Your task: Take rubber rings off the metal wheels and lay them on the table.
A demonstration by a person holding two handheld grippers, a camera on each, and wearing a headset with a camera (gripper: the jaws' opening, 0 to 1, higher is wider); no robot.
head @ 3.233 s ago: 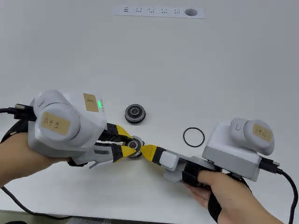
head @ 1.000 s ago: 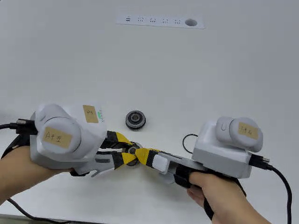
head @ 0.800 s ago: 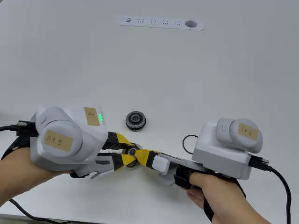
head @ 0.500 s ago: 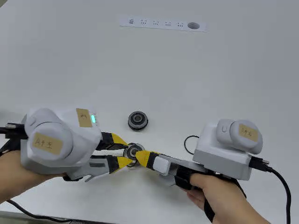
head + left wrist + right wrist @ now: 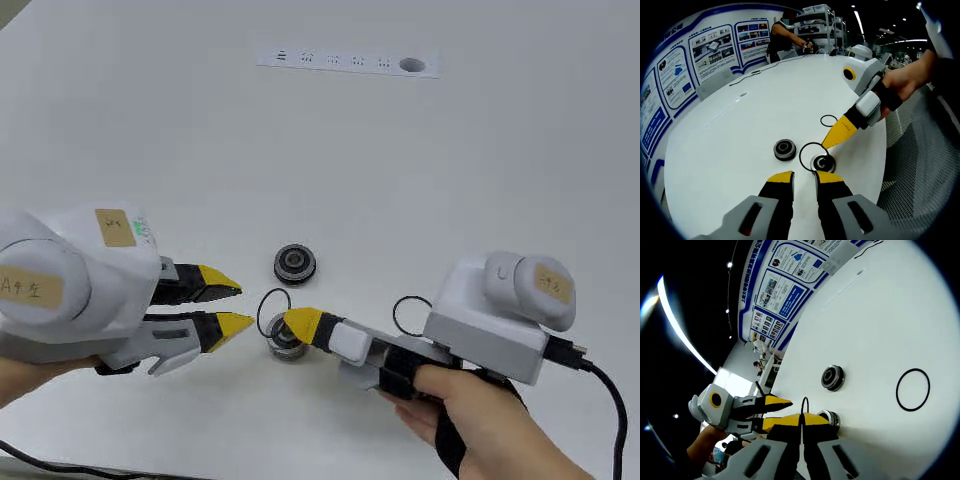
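My right gripper (image 5: 298,320) (image 5: 801,419) is shut on a thin black rubber ring (image 5: 272,303) (image 5: 813,155) (image 5: 804,404), which it holds just above a bare metal wheel (image 5: 285,342) (image 5: 823,163) (image 5: 830,417) lying on the table. To the left of the wheel, apart from it, my left gripper (image 5: 232,305) (image 5: 804,176) is open with nothing between its jaws. Behind them lies a second wheel (image 5: 294,263) (image 5: 784,149) (image 5: 833,377), its black ring still on it. A loose ring (image 5: 410,315) (image 5: 829,120) (image 5: 913,389) lies flat by the right gripper's body.
A white power strip (image 5: 345,62) lies at the far edge of the white table (image 5: 450,180). A cable (image 5: 610,400) trails from the right gripper. A person (image 5: 785,25) stands by shelves beyond the table.
My left gripper has let go of the wheel, opened and drawn back to the left. The ring has come off the wheel in my right gripper, and the wheel now lies on the table.
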